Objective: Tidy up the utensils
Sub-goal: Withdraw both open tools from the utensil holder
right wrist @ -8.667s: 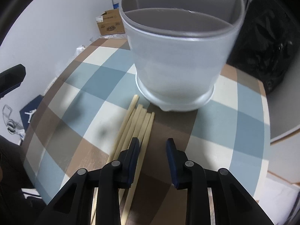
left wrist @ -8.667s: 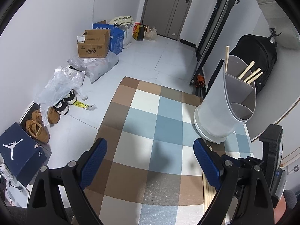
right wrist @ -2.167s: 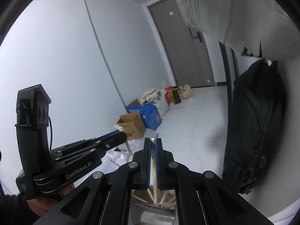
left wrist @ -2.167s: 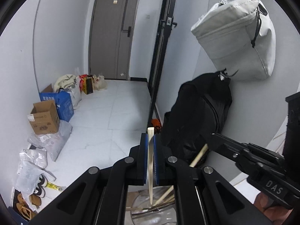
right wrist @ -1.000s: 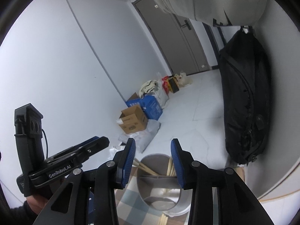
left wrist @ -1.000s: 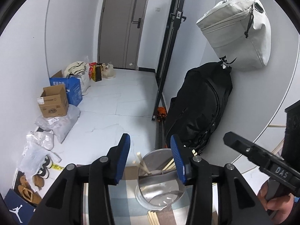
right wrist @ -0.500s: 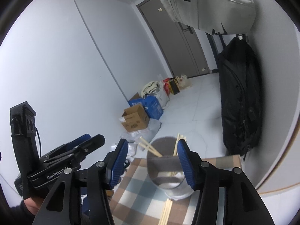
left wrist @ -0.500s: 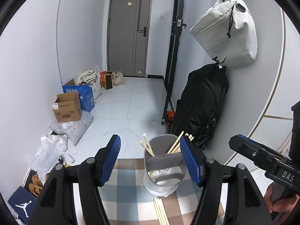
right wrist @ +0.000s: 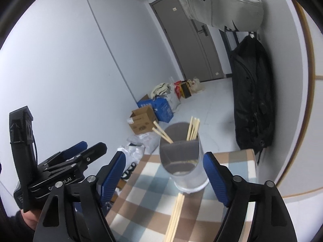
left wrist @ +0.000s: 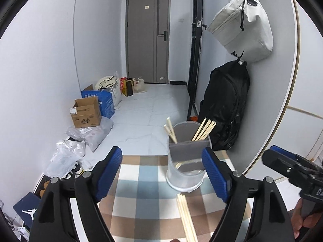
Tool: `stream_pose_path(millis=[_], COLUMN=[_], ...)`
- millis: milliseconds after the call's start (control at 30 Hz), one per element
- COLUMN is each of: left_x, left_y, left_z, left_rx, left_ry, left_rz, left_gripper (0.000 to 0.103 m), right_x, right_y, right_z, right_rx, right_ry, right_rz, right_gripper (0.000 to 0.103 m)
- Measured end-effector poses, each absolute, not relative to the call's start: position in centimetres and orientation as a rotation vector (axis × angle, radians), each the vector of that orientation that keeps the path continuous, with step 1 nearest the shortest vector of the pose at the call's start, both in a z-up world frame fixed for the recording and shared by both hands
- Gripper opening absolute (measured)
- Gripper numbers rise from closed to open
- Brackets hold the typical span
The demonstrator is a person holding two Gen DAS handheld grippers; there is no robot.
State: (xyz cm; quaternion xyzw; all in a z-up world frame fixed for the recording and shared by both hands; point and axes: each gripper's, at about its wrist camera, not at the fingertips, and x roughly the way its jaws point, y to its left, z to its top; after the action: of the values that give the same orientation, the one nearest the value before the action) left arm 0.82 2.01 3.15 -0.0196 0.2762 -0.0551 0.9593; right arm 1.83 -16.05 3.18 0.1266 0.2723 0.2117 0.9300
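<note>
A grey divided utensil holder [left wrist: 186, 162] [right wrist: 182, 161] stands on the checked tablecloth [left wrist: 141, 191] with several wooden chopsticks [left wrist: 205, 130] [right wrist: 192, 129] leaning in its back compartment. More chopsticks [left wrist: 185, 215] [right wrist: 175, 211] lie flat on the cloth in front of it. My left gripper [left wrist: 163, 173] is held back from the holder, its jaws opening wide with nothing between them. My right gripper [right wrist: 164, 173] is likewise back from the holder, jaws opening and empty. Each gripper shows at the edge of the other's view.
A black backpack [left wrist: 224, 104] and a pale bag [left wrist: 242, 26] hang on the right wall beside the table. Cardboard boxes [left wrist: 86, 113], plastic bags [left wrist: 66, 155] and shoes lie on the floor at the left. A grey door [left wrist: 147, 38] stands at the far end.
Both grippers have pulled back from above the holder and their jaws have spread much wider. The chopsticks they held earlier now stand in the holder.
</note>
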Motion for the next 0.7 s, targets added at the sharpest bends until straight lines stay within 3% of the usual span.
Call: stream_pose_path(millis=[167, 367, 700], left_x=[0.1, -0.1, 0.0], left_y=[1.9, 2.1, 2.6], left_z=[1.1, -1.8, -5.8], left_rx=[-0.041, -0.068, -0.092], left_ry=[0.589, 0.627, 0.696], left_rz=[-0.101, -0.096, -0.108], left_gripper=[0.086, 0.086, 0.086], right_x=[0.3, 0.0, 0.3], right_y=[-16.2, -16.5, -16.5], right_z=[1.2, -1.2, -4.7], right_rx=[0.244, 0.245, 0.218], right_ry=[0.567, 0.607, 0.699], right_rz=[0.421, 0.404, 0.389], right_gripper=[0.085, 0.092, 0.093])
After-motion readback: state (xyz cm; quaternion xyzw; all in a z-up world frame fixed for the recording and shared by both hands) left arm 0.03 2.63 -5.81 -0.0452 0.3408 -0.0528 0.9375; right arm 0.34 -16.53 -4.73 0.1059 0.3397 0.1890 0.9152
